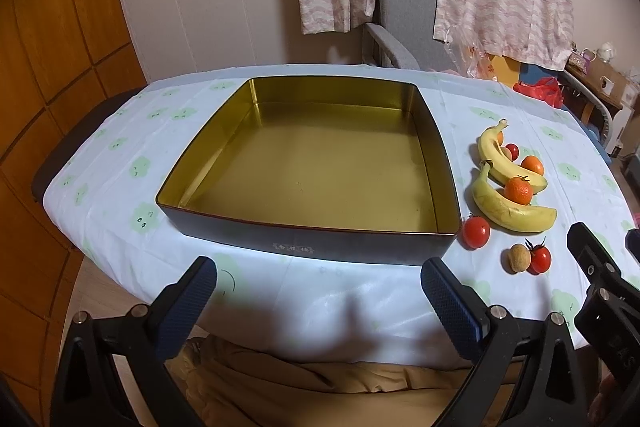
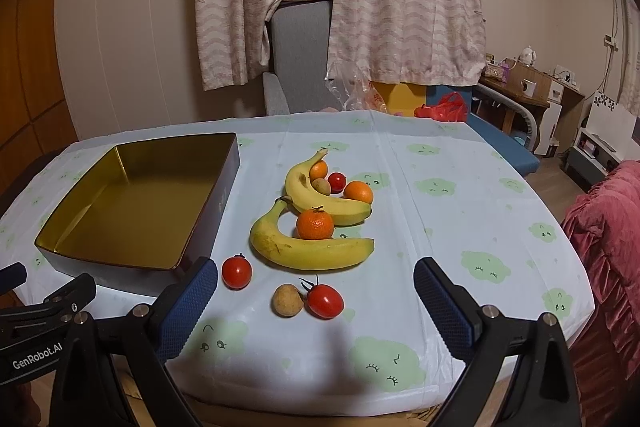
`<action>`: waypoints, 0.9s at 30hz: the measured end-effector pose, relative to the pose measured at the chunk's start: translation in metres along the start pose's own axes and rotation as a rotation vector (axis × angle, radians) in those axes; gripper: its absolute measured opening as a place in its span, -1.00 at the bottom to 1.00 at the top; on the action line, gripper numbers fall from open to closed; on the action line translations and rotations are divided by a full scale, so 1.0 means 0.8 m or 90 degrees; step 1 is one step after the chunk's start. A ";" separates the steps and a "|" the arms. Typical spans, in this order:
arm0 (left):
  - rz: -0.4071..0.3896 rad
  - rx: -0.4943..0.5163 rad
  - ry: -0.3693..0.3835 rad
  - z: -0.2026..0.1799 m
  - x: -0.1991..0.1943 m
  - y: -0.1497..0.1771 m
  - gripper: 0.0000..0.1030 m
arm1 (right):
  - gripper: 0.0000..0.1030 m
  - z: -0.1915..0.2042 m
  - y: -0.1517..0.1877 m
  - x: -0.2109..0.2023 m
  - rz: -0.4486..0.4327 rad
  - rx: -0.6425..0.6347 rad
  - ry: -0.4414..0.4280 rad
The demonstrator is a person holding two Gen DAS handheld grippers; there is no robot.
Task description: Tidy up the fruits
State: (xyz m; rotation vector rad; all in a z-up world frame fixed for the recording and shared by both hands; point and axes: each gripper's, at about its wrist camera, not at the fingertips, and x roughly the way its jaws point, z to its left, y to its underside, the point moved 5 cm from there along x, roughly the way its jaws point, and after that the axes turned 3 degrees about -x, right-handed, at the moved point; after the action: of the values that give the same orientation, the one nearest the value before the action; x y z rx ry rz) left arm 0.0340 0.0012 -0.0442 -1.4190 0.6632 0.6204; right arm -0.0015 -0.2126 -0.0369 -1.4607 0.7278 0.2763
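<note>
both wide open, left gripper (image 1: 318, 291) facing the empty tin (image 1: 432, 163), right gripper (image 2: 316, 289) hovering over loose fruit on the tablecloth (image 2: 460, 187). best starting with the nearest tomato (image 2: 324, 301), touching a small brown fruit (image 2: 287, 300); closing gently, avoiding a squash.

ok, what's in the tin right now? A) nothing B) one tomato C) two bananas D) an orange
A: the tin shows only its bare gold floor, while the bananas, oranges and tomatoes all lie on the tablecloth beside it.
</note>
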 end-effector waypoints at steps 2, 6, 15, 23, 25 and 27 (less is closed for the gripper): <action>0.000 0.000 0.000 0.000 0.000 0.000 1.00 | 0.95 0.000 0.000 0.001 0.001 0.001 -0.001; 0.002 0.000 0.000 0.000 0.000 0.000 1.00 | 0.95 -0.001 0.001 0.000 0.002 0.002 -0.001; 0.002 0.000 0.001 0.000 0.000 0.000 1.00 | 0.95 -0.001 0.003 0.003 0.007 0.004 -0.002; 0.003 0.002 0.000 0.001 0.002 0.001 1.00 | 0.95 -0.001 0.003 0.003 0.008 0.003 -0.003; 0.003 0.002 0.000 0.000 0.002 0.002 1.00 | 0.95 -0.001 0.004 0.004 0.009 0.002 -0.002; 0.003 0.002 0.000 0.000 0.003 0.002 1.00 | 0.95 -0.001 0.004 0.004 0.009 0.002 -0.003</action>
State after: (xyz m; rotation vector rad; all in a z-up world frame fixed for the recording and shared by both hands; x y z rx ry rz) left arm 0.0344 0.0016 -0.0467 -1.4147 0.6685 0.6228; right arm -0.0012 -0.2134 -0.0411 -1.4512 0.7345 0.2900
